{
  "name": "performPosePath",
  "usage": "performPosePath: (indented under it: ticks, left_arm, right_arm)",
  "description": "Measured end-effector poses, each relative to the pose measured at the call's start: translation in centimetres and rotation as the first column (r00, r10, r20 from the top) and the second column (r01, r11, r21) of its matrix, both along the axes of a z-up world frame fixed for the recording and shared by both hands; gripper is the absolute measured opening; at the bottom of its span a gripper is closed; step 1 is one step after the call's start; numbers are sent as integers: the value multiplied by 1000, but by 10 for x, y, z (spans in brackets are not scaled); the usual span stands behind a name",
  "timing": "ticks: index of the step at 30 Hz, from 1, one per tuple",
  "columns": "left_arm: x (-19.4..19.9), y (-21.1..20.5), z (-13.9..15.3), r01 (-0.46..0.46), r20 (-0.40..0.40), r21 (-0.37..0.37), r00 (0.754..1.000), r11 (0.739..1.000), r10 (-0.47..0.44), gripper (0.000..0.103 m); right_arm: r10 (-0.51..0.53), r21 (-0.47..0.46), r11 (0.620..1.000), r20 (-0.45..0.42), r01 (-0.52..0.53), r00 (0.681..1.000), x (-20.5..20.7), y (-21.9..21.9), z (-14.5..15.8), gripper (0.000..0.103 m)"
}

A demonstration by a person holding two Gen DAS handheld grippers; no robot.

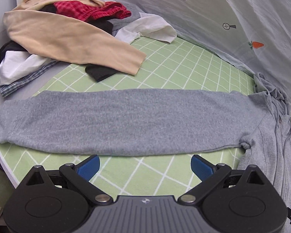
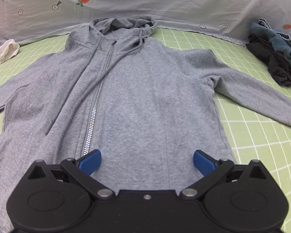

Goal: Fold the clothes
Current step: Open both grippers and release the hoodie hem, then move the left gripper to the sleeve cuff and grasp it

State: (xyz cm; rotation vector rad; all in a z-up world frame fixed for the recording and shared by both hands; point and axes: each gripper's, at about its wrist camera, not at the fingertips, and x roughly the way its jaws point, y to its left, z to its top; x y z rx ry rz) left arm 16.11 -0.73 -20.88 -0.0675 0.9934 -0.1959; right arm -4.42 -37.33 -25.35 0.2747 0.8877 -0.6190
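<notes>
Grey zip hoodie (image 2: 145,101) laid flat, front up, on the green grid mat (image 2: 261,136); I hold both claws released

My right gripper (image 2: 147,160) hovers over the hoodie's lower front, jaws spread wide, zipper (image 2: 93,116) just left of it. My left gripper (image 1: 145,165) sits over bare mat, jaws equally spread, holding nothing, one outstretched sleeve (image 1: 116,120) lying across ahead. A pile of mixed clothes (image 1: 58,29) rests beyond that sleeve, folded dark garments (image 2: 277,58) at the mat's right edge
</notes>
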Motion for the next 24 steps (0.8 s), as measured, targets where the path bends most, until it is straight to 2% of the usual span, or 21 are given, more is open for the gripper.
performPosePath:
  ticks: [4, 10, 13, 17, 24]
  left_arm:
    - [1, 33, 0, 9, 12, 37, 1000, 999, -9, 99]
    - [20, 90, 2, -26, 41, 57, 999, 998, 24, 100]
    - [31, 115, -3, -41, 45, 59, 998, 997, 39, 100]
    - [46, 131, -14, -5, 17, 62, 1000, 998, 4, 100]
    - [59, 131, -31, 50, 20, 69, 998, 996, -52, 99]
  right_arm:
    - [-114, -1, 993, 33, 114, 993, -13, 14, -5, 103]
    - [-250, -42, 966, 86, 254, 964, -22, 35, -11, 103]
    - [-281, -63, 955, 113, 289, 953, -24, 42, -14, 103]
    - [-321, -89, 938, 149, 335, 935, -26, 50, -17, 103]
    - [-371, -120, 910, 194, 398, 908, -29, 61, -21, 103]
